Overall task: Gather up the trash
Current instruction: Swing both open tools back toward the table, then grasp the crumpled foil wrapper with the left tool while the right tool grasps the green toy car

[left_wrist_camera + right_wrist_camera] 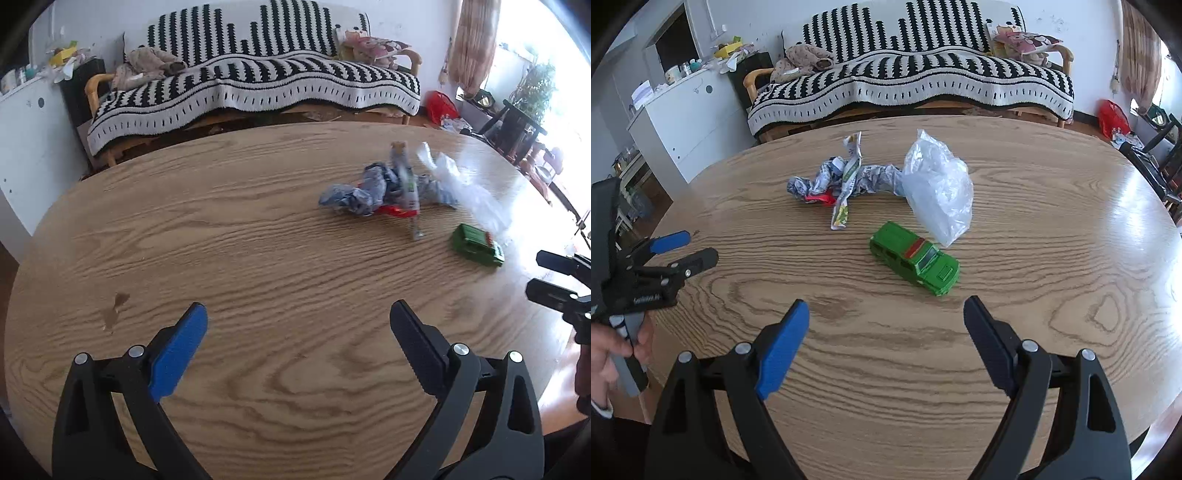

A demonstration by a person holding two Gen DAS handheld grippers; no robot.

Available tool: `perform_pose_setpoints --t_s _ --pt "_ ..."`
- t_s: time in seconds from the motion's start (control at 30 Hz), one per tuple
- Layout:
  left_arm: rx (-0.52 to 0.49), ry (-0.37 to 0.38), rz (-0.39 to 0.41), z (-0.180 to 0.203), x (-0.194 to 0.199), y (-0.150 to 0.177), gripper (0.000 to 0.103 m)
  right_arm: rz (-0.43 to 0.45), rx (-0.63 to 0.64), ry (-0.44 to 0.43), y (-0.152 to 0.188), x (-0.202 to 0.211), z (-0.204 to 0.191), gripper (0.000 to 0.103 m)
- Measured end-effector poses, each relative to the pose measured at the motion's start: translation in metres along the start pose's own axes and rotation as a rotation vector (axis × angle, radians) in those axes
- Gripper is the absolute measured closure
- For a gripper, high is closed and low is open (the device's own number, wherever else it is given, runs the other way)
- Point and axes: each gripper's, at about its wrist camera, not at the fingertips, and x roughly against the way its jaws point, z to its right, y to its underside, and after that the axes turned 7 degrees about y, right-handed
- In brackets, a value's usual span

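- While both claws hang over the near edge of the round wooden table (1052, 229), neither one holds or touches anything.
- The right claw (886, 325) has its jaws spread wide over bare wood, with the green toy car (916, 258) just beyond its tips.
- The left claw (299, 325) is likewise spread wide and empty above the table's near-left part; in the right wrist view it shows at the table's left edge, gripped by a hand (613, 354).
- The trash lies toward the far middle of the table: a crumpled blue-and-white wrapper (827, 179), a long green-and-white wrapper (847, 181) draped across it, and a small red scrap (822, 199) at its near side.
- A clear plastic bag (940, 188) touches the crumpled wrapper's right end and sits just behind the toy car.
- Beyond the table's far edge stands a sofa with a black-and-white striped cover (912, 81).
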Motion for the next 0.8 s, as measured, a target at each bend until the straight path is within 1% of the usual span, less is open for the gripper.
perform_pose_setpoints --t_s 0.17,0.23,0.3,0.4,0.47,0.53,0.57,0.63,0.7,0.77,0.8 --pt "-0.059 0.009 0.005 -0.003 -0.019 -0.012 0.007 -0.018 0.059 0.014 -0.001 -0.017 0.009 0.020" --pt "-0.097 0.008 0.001 0.002 -0.029 -0.019 0.007 -0.030 0.062 0.009 -0.002 -0.027 0.013 0.020" --pt "-0.124 0.023 0.001 0.006 -0.040 -0.030 0.007 -0.042 0.062 0.007 -0.004 -0.035 0.018 0.020" --pt "-0.197 0.054 -0.027 0.016 -0.066 -0.046 0.007 -0.055 0.066 0.007 -0.006 -0.047 0.022 0.020" --pt "-0.252 0.045 -0.053 0.021 -0.081 -0.051 0.007 -0.064 0.070 0.006 -0.009 -0.054 0.021 0.020" --pt "-0.292 0.043 -0.062 0.024 -0.092 -0.056 0.007 -0.069 0.100 0.017 -0.012 -0.063 0.019 0.020" --pt "-0.296 0.055 -0.061 0.024 -0.096 -0.060 0.007 -0.063 0.116 0.029 -0.014 -0.066 0.018 0.020" --pt "-0.294 0.070 -0.031 0.025 -0.100 -0.068 0.007 -0.055 0.141 0.048 -0.019 -0.072 0.016 0.020" --pt "-0.298 0.095 -0.013 0.029 -0.106 -0.074 0.007 -0.051 0.156 0.046 -0.022 -0.076 0.013 0.021" --pt "-0.326 0.101 -0.020 0.035 -0.113 -0.074 0.007 -0.047 0.180 0.045 -0.025 -0.078 0.009 0.026" --pt "-0.344 0.105 -0.042 0.039 -0.118 -0.074 0.007 -0.039 0.194 0.035 -0.026 -0.078 0.006 0.033"
